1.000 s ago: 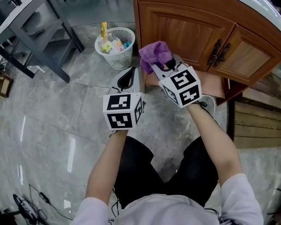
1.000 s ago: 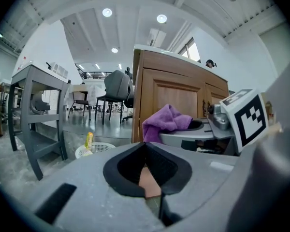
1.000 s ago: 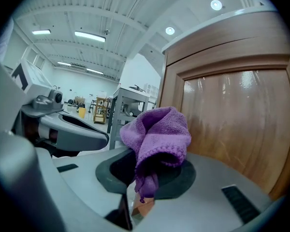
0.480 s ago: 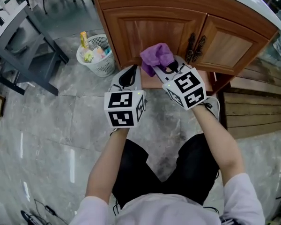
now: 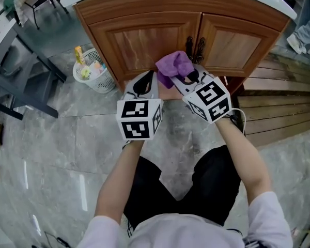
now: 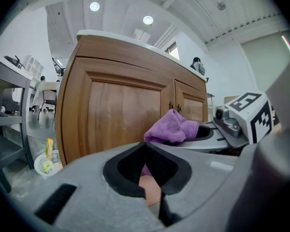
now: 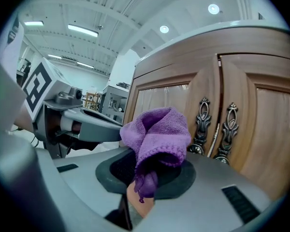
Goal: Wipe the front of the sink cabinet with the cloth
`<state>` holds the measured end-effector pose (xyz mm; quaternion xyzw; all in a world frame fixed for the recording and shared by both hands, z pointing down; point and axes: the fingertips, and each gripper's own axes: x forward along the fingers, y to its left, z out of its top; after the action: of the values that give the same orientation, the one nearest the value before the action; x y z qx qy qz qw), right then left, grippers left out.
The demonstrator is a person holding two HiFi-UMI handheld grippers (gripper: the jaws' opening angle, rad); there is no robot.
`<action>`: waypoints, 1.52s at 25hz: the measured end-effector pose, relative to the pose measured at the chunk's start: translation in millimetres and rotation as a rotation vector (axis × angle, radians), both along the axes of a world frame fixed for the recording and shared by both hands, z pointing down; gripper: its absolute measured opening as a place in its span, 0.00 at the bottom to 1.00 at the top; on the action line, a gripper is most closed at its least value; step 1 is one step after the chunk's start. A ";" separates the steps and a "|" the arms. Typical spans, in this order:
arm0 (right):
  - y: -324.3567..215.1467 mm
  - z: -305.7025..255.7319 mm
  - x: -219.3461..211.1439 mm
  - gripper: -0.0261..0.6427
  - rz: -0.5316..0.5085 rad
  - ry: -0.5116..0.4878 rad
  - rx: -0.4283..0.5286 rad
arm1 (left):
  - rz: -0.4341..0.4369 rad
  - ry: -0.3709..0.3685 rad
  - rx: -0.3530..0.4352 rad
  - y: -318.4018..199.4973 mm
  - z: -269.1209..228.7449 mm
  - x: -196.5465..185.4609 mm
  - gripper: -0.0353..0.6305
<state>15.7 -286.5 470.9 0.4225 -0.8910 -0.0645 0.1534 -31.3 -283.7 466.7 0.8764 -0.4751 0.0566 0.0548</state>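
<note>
The sink cabinet [image 5: 144, 35] has been brought to upper centre. The cloth [image 5: 174, 65] is clamped, bunched forward for wiping, in the right gripper [image 5: 185, 79] (door handles [image 5: 192, 48] just beyond); the left gripper [image 5: 143, 84] is held closed, empty.

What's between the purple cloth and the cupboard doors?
Nothing. The right gripper view shows the cloth, held by the right gripper, straight before the cabinet doors with nothing in the way.

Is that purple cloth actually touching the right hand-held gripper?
Touching. The right gripper view shows the cloth pinched between the shut jaws of the right hand-held gripper.
</note>
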 end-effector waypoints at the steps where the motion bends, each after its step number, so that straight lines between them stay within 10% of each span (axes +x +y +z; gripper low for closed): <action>1: 1.4 -0.5 5.7 0.15 0.003 0.000 -0.002 | 0.009 0.000 0.001 -0.2 -1.2 5.7 0.06; 38: 31.9 2.8 287.0 0.15 0.480 -0.037 -0.014 | 0.328 -0.019 0.005 14.3 -4.6 212.8 0.06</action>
<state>302.7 -254.6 473.7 0.6221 -0.7682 -0.0122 0.1508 181.5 -269.4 462.1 0.9418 -0.3260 0.0719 0.0380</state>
